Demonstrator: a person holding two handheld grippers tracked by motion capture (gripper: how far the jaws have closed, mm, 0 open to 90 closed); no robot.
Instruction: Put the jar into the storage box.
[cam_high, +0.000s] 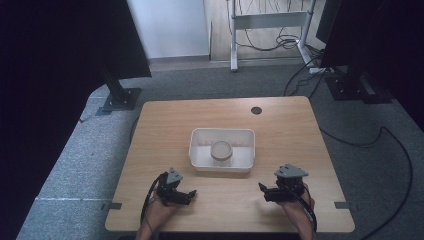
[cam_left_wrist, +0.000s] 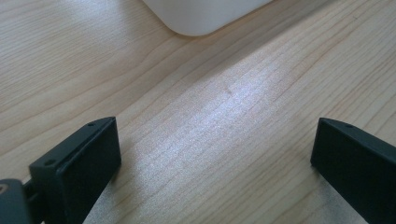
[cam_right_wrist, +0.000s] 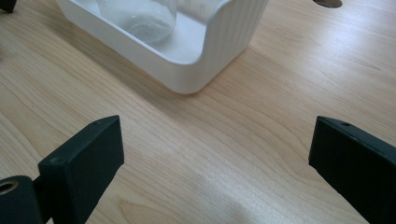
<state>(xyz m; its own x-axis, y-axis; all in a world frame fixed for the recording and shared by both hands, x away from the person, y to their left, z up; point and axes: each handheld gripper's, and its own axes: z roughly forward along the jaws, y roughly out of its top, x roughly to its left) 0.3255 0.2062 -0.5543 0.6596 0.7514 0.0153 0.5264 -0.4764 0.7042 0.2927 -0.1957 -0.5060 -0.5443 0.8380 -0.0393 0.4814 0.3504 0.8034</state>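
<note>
A white rectangular bin (cam_high: 199, 158) stands in the middle of the wooden table (cam_high: 280, 125), and a clear round jar (cam_high: 221, 150) sits inside it. The right gripper view shows the bin's ribbed corner (cam_right_wrist: 224, 46) and the jar (cam_right_wrist: 140, 16) inside. A rounded corner of the bin (cam_left_wrist: 201, 18) shows in the left gripper view. My left gripper (cam_high: 192, 194) rests near the table's front edge, left of centre, open and holding nothing (cam_left_wrist: 215, 158). To the right, my right gripper (cam_high: 262, 189) is open as well, with bare wood between its jaws (cam_right_wrist: 215, 158).
A round cable hole (cam_high: 256, 110) sits near the table's far edge. Dark stands (cam_high: 117, 95) and a white frame (cam_high: 270, 20) with loose cables (cam_high: 350, 140) are on the carpet around the table. Tape marks (cam_high: 113, 206) lie by the front corners.
</note>
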